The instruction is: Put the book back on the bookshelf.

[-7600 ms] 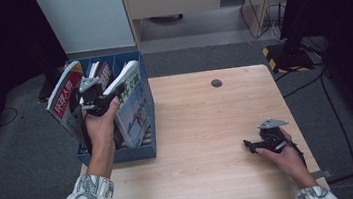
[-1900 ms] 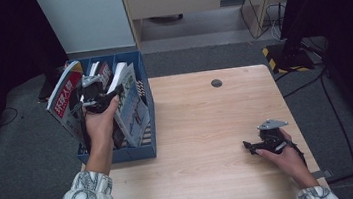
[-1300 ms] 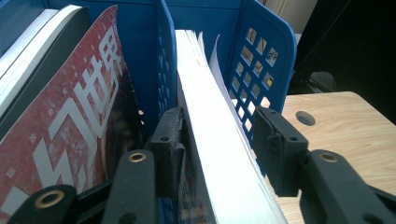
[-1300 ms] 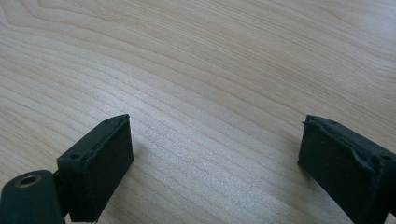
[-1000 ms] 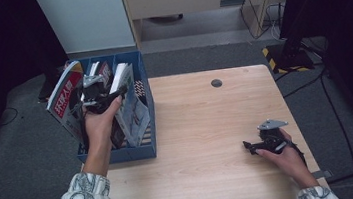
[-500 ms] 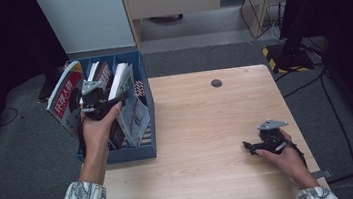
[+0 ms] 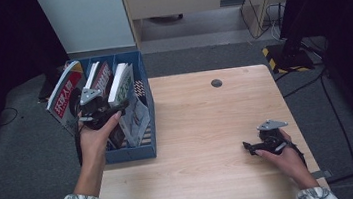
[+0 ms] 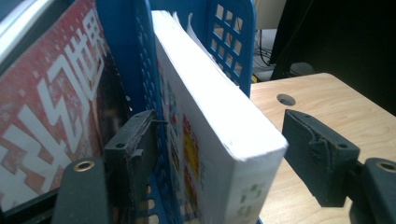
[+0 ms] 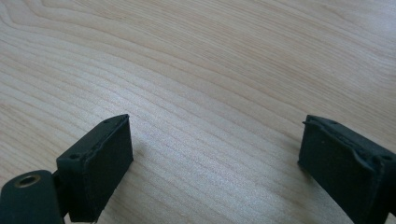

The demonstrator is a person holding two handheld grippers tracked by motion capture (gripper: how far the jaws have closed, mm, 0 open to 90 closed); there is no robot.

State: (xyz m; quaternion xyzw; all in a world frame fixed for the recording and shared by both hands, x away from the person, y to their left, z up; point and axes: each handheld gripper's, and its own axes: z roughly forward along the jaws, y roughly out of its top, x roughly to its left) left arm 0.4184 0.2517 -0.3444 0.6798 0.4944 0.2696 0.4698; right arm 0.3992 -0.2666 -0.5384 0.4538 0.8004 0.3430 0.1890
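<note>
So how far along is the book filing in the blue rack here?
Done: thick white book stands in the blue plastic file rack. In hand: left gripper, jaws just opening, straddles it without pressing. Left: withdrawing; right gripper rests open on the light wooden table.

Large white Chinese characters, reading about "环球人物", stand on the red magazine cover (image 7: 65,94).

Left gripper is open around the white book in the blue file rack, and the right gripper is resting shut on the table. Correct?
Not quite. The right gripper is open: the right gripper view shows its jaws standing wide apart over bare table. The rest holds: the left gripper is open around the white book in the blue file rack.
</note>
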